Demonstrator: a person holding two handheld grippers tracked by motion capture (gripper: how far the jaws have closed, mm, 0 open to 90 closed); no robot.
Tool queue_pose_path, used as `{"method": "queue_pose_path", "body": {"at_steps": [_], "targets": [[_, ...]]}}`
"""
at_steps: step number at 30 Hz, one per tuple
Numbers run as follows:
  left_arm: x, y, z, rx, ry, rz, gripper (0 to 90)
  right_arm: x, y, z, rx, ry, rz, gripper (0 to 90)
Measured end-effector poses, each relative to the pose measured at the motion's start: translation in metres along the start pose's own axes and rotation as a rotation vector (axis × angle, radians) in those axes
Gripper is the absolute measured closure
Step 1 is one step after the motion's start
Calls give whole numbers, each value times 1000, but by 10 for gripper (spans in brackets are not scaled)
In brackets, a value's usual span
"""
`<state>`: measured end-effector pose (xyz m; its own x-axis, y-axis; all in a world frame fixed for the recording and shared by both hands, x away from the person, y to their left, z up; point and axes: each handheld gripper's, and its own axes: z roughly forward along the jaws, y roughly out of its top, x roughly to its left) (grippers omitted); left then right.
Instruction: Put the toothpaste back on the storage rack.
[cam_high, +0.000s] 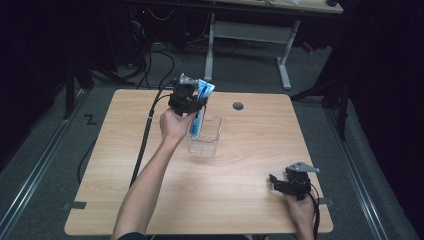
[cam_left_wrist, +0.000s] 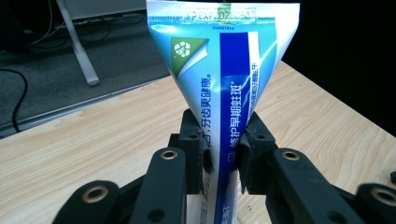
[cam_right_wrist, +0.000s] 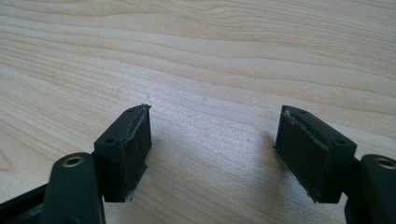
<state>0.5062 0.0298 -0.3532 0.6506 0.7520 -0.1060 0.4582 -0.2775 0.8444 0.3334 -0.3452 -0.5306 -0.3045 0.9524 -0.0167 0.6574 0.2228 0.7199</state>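
Note:
A blue and white toothpaste tube (cam_high: 201, 106) stands upright with its lower end inside a clear plastic box (cam_high: 212, 141) near the middle of the table. My left gripper (cam_high: 189, 102) is shut on the tube's upper part. In the left gripper view the two black pads pinch the tube (cam_left_wrist: 224, 79) from both sides, and its flat crimped end points up. My right gripper (cam_high: 286, 184) rests low at the front right of the table. Its jaws (cam_right_wrist: 215, 149) stand wide open over bare wood with nothing between them.
The wooden table (cam_high: 250, 165) has a round grey cable hole (cam_high: 238, 106) at the back. A black cable (cam_high: 145, 140) trails from the left gripper off the table's left side. Behind the table stand a white desk frame (cam_high: 285, 60) and dark floor.

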Motion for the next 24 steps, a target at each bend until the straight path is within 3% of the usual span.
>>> {"method": "queue_pose_path", "body": {"at_steps": [14,24], "targets": [[4,-14,6,36,11,-12,740,0,0,0,0,0,-2,264],[3,-21,12,70,11,0,738,0,0,0,1,-1,0,264]]}}
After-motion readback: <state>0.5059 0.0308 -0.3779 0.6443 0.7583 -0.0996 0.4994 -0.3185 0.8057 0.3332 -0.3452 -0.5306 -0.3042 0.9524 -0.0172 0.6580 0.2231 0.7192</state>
